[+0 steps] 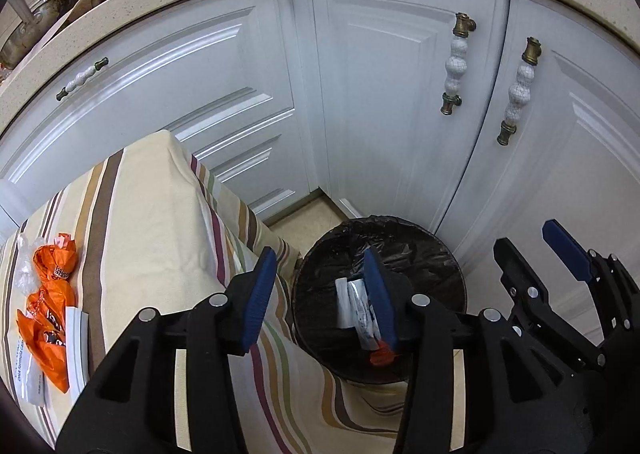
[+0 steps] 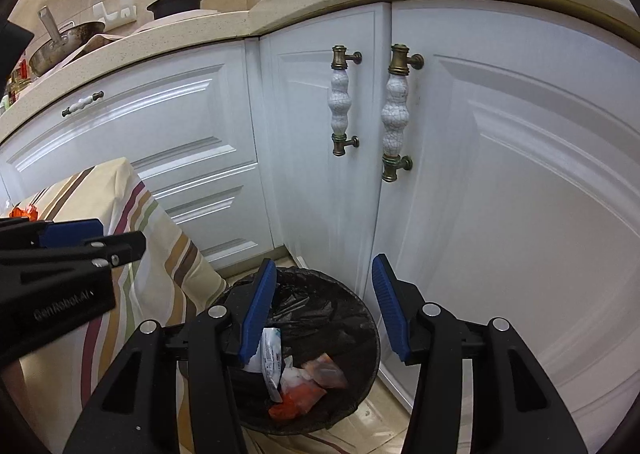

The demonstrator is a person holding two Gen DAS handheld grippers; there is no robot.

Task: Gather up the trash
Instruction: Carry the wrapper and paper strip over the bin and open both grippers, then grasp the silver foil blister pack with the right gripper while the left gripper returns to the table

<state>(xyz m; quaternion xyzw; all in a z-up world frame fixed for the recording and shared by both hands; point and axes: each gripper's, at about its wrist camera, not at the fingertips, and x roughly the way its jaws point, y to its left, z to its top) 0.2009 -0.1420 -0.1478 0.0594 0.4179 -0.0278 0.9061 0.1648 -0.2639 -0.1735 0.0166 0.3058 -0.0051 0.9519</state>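
Observation:
A round bin with a black liner (image 1: 416, 250) (image 2: 344, 310) stands on the floor by the white cabinets. Inside it lie white, silvery and orange wrappers (image 1: 358, 306) (image 2: 296, 382). My left gripper (image 1: 320, 298) is open and empty, hovering between the table edge and the bin. My right gripper (image 2: 324, 306) is open and empty above the bin; it shows in the left wrist view (image 1: 536, 254). Orange wrappers (image 1: 50, 294), clear plastic (image 1: 24, 270) and white paper (image 1: 76, 346) lie on the striped tablecloth (image 1: 152, 230).
White cabinet doors with ceramic handles (image 1: 456, 62) (image 2: 396, 110) stand close behind the bin. The table corner (image 2: 120, 182) is left of the bin. A pan (image 2: 64, 42) and a pot (image 2: 176, 4) sit on the countertop above.

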